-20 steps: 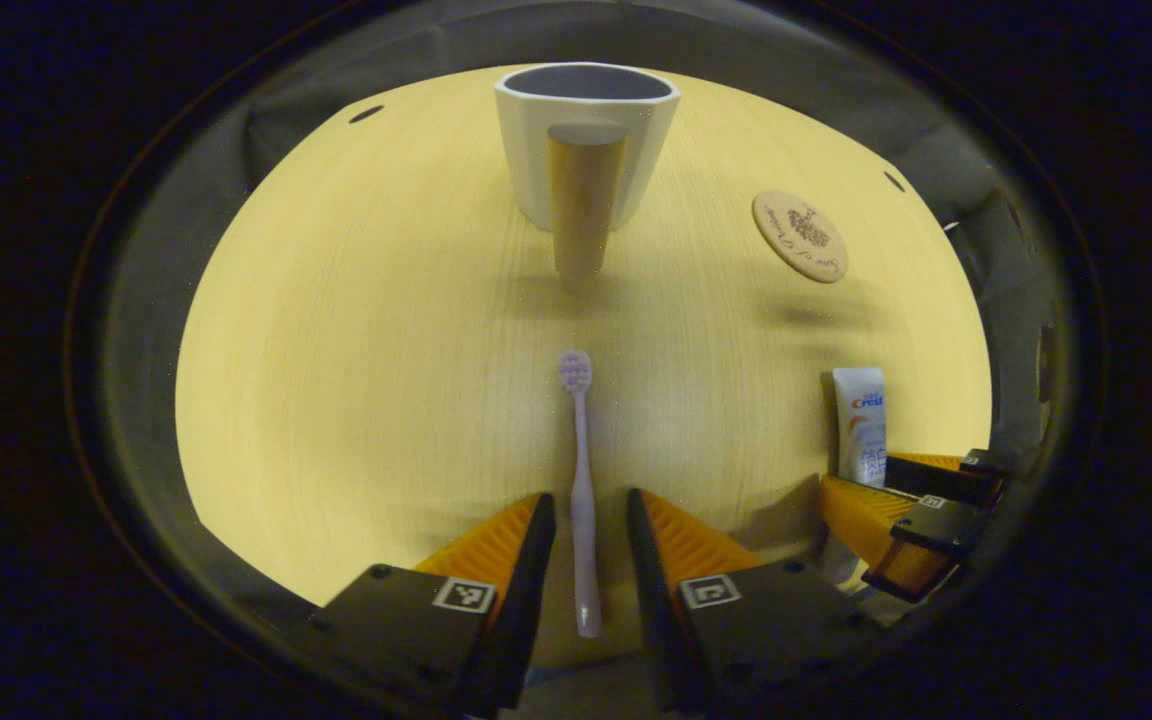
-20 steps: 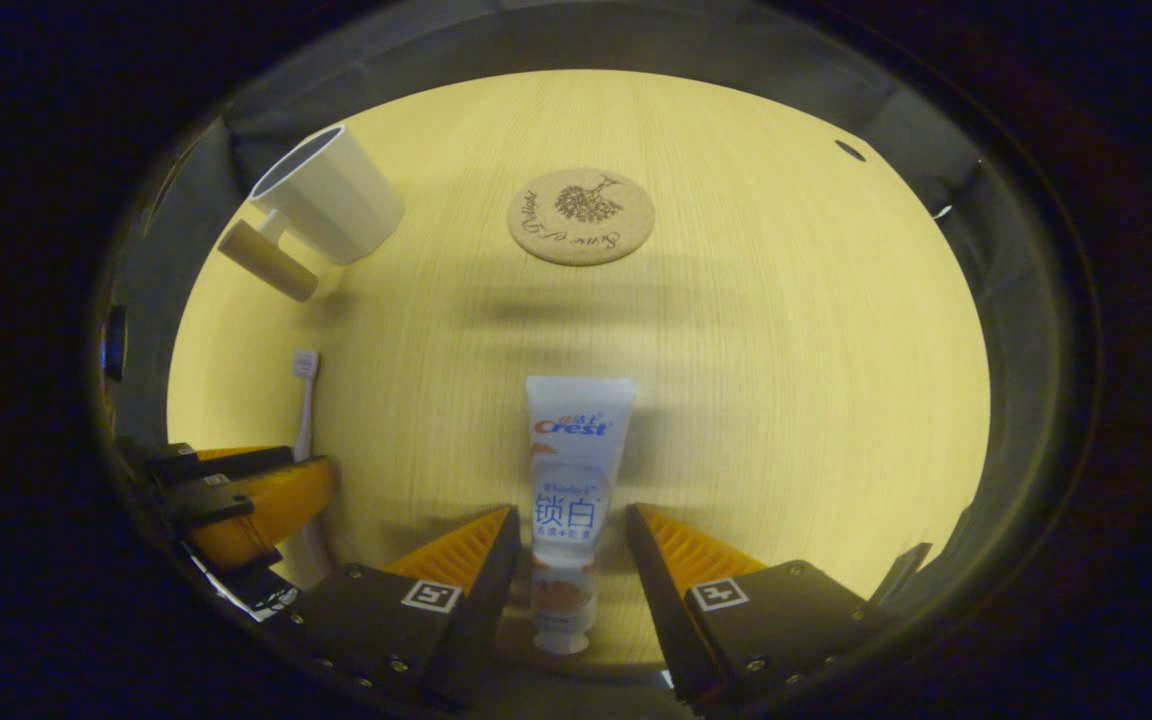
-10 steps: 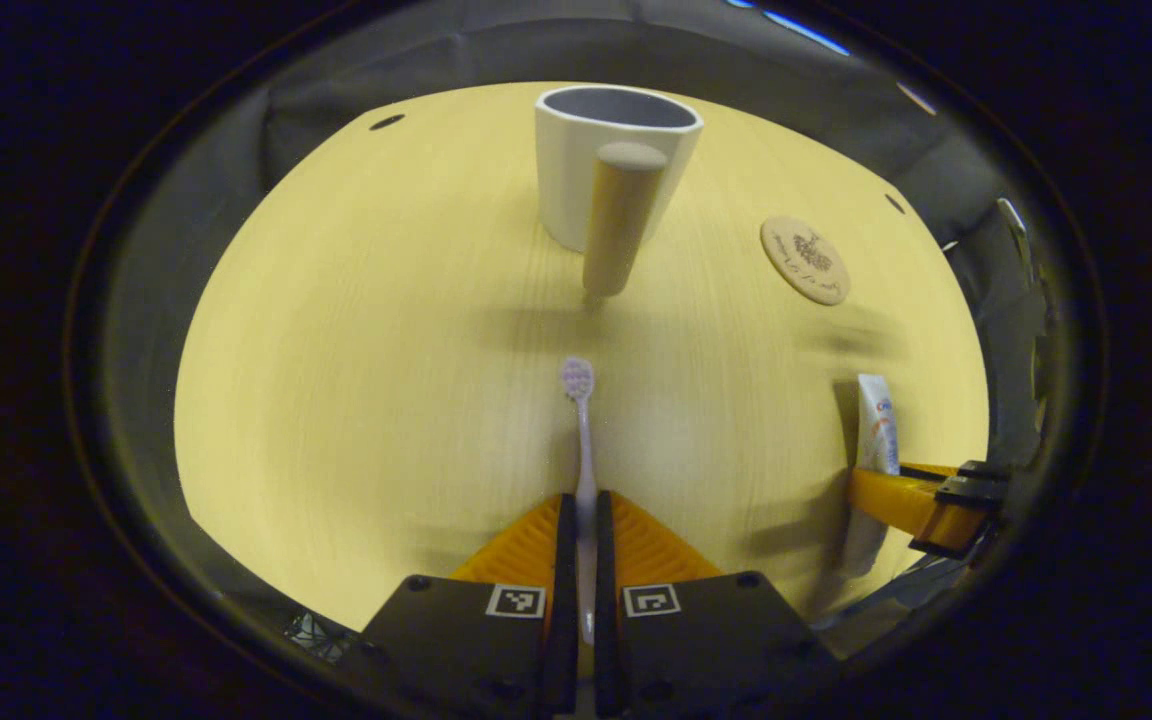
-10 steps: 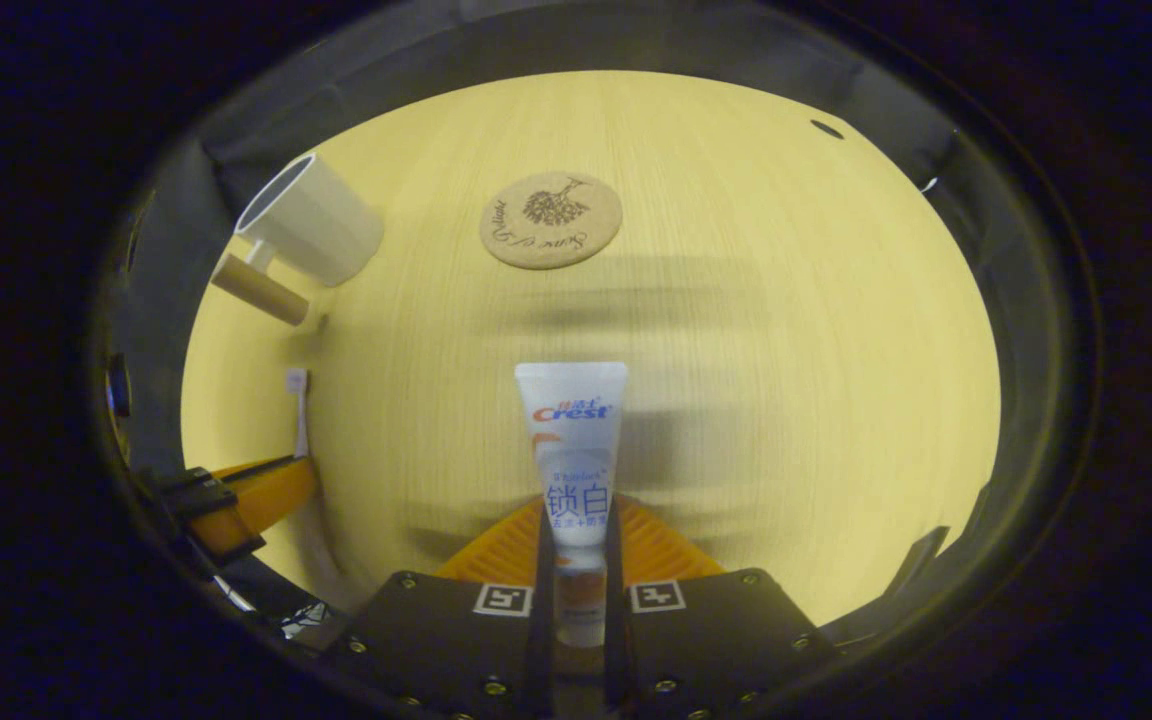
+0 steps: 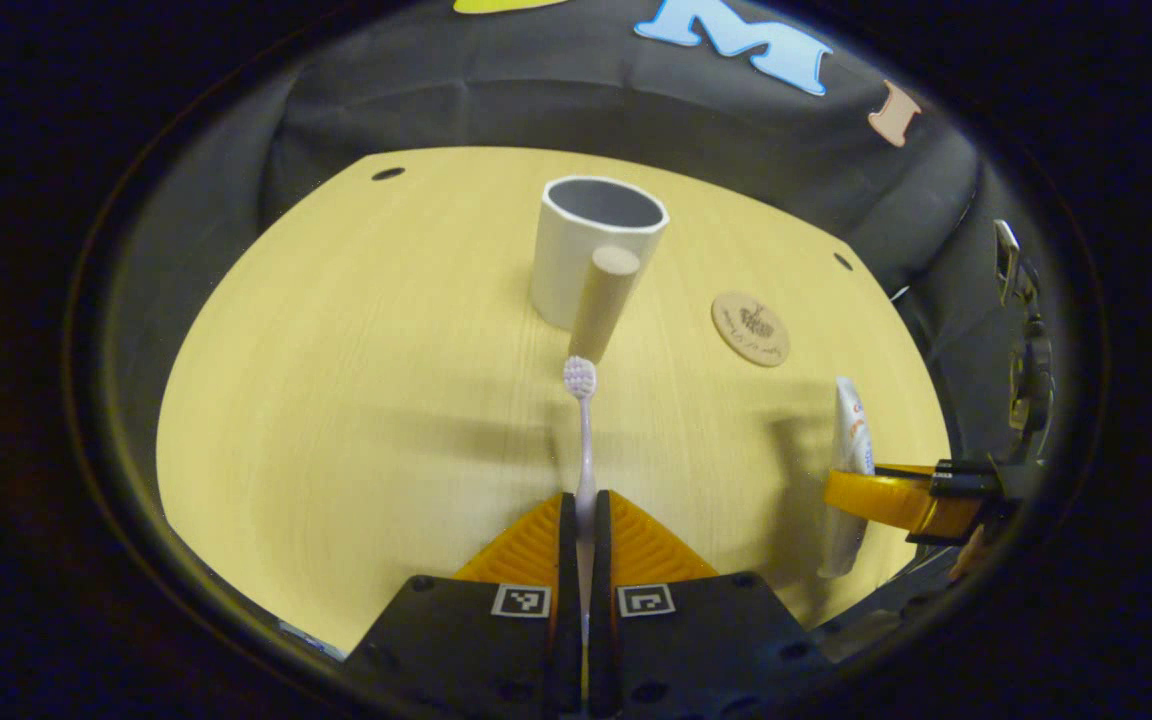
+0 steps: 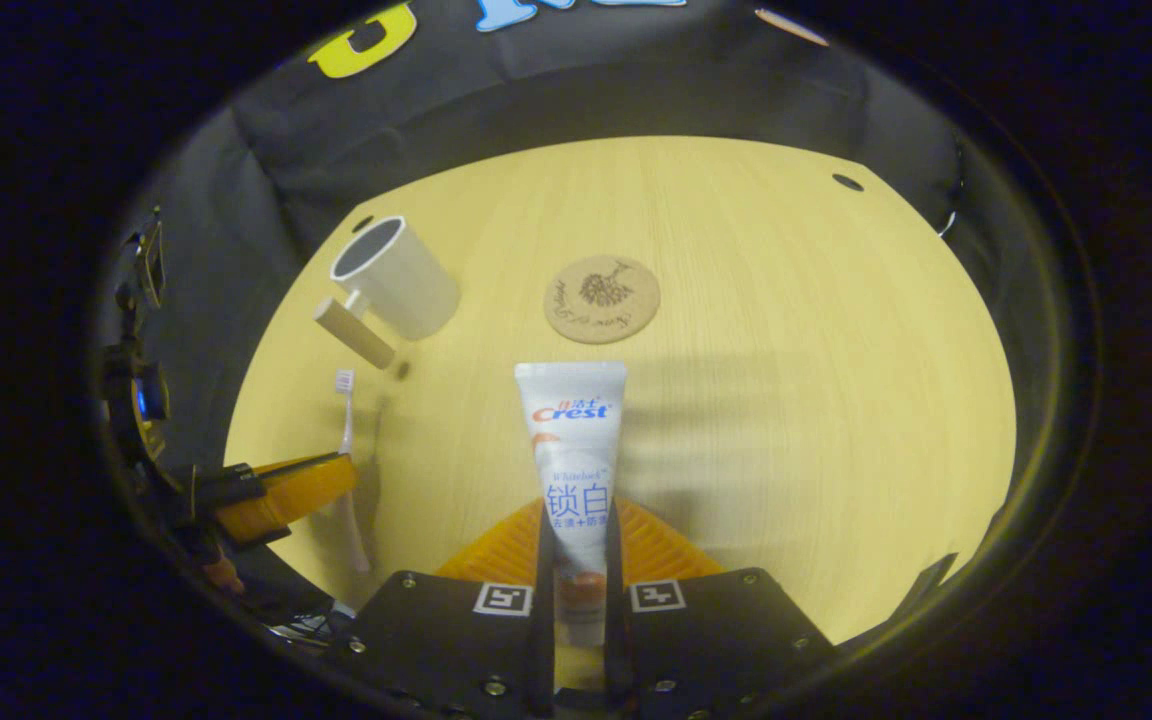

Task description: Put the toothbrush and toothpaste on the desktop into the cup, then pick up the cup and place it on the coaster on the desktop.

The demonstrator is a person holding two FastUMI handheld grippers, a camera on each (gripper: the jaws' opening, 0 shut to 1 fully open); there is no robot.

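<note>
Left gripper (image 5: 584,520) fingers clamp the toothbrush (image 5: 582,420), its long axis pointing straight up-frame at the cup (image 5: 586,250); right gripper (image 6: 576,530) fingers clamp the toothpaste (image 6: 572,450), cup upper left.

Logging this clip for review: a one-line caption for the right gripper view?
Right tongs shut on toothpaste, lifted above desktop; cup and coaster beyond.

Warm, dim overhead light falls on the pale yellow wooden desktop (image 5: 336,400), where soft dark shadow bands (image 6: 736,370) cross the grain. Fisheye distortion bows the table's edges; the periphery darkens, while the centre stays reasonably sharp.
</note>
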